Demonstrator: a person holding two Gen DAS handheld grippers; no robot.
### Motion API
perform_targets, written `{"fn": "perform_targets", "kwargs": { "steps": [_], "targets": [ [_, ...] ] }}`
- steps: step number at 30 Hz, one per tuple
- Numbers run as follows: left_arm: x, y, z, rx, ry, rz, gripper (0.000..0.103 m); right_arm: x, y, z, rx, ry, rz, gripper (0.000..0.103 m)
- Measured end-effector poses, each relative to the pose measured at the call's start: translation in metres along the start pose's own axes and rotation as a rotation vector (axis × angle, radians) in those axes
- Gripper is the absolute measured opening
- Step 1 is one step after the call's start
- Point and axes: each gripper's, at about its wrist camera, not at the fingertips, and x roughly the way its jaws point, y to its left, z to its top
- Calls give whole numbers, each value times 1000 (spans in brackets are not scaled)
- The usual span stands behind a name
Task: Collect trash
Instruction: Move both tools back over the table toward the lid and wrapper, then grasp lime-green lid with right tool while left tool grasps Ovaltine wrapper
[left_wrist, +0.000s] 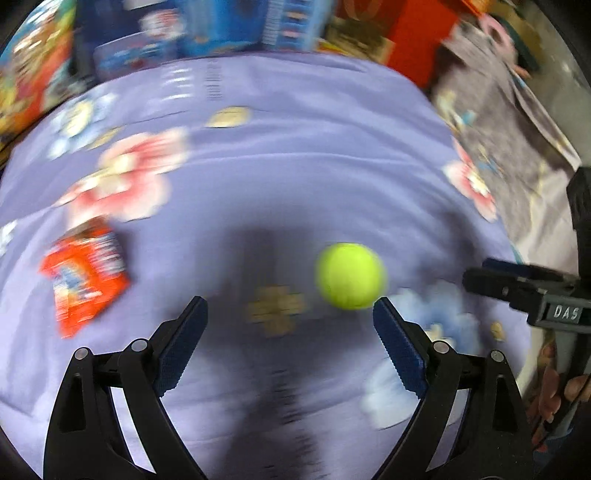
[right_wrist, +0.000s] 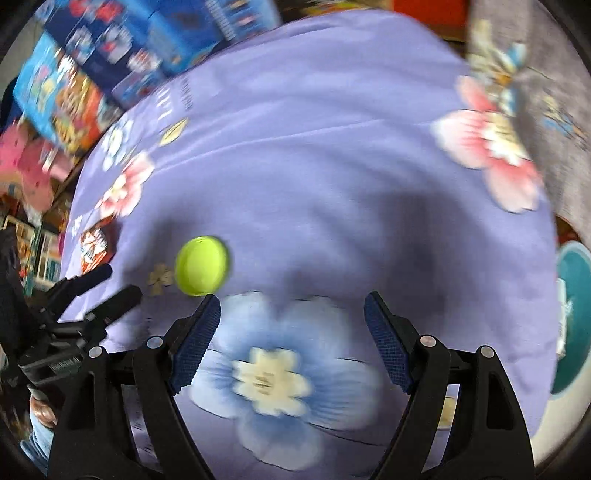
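An orange-red snack wrapper (left_wrist: 85, 275) lies on the lilac flowered cloth (left_wrist: 295, 166), left of my left gripper (left_wrist: 290, 306). That gripper is open with nothing between its fingers. A yellow-green ball (left_wrist: 349, 275) rests just beyond its right fingertip. In the right wrist view the same ball (right_wrist: 203, 266) sits just past the left fingertip of my right gripper (right_wrist: 291, 304), which is open and empty over a blue printed flower. The wrapper (right_wrist: 94, 249) shows far left there, behind the left gripper (right_wrist: 103, 286). Both views are blurred by motion.
Colourful boxes (left_wrist: 229, 26) stand along the far edge of the cloth, with a red box (left_wrist: 417, 40) and a grey patterned cloth (left_wrist: 491, 122) at the right. A teal bin (right_wrist: 574, 325) sits at the right edge of the right wrist view.
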Motion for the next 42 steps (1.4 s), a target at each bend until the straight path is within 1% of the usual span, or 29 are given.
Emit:
{"fn": "perform_targets", "kwargs": {
  "steps": [3, 6, 9, 13, 17, 18, 19, 20, 21, 23, 25, 29, 33, 37, 38, 39, 40, 41, 42],
  "targets": [
    [-14, 34, -6, -60, -28, 32, 91, 18, 29, 4, -57, 23, -1, 77],
    [-22, 58, -10, -105, -70, 90, 91, 36, 52, 8, -95, 39, 1, 77],
    [-25, 77, -11, -140, -75, 93, 91, 50, 66, 13, -124, 47, -7, 77],
    [-21, 97, -9, -183, -68, 97, 91, 66, 78, 17, -159, 56, -46, 77],
    [-16, 110, -7, -217, -60, 93, 91, 77, 81, 14, -180, 73, -89, 76],
    [-15, 112, -6, -226, -62, 95, 91, 77, 82, 13, -193, 67, -100, 74],
    [-13, 115, -5, -234, -63, 96, 91, 77, 84, 13, -208, 62, -117, 70],
    [-11, 116, -3, -244, -63, 96, 91, 76, 85, 13, -224, 49, -138, 61],
    [-9, 117, -1, -249, -62, 95, 91, 74, 84, 13, -230, 42, -154, 54],
    [-4, 119, 4, -258, -61, 102, 91, 72, 79, 14, -218, 44, -132, 54],
    [3, 119, 8, -267, -56, 111, 91, 67, 75, 14, -211, 32, -132, 54],
    [19, 122, 17, -296, -41, 164, 91, 58, 65, 14, -196, 18, -121, 54],
    [31, 127, 18, -323, -19, 221, 91, 50, 54, 14, -171, 4, -117, 54],
    [35, 130, 16, -335, -13, 230, 90, 47, 46, 12, -159, 0, -105, 54],
    [35, 130, 16, -332, -15, 235, 83, 48, 45, 12, -155, -2, -102, 54],
    [34, 128, 16, -323, -18, 255, 77, 46, 42, 12, -148, -4, -95, 54],
    [33, 127, 16, -317, -20, 262, 68, 45, 40, 11, -146, -6, -92, 54],
    [32, 125, 16, -311, -20, 265, 63, 44, 38, 10, -144, -9, -90, 54],
    [30, 124, 16, -307, -22, 263, 62, 42, 35, 9, -138, -13, -85, 54]
  ]
}}
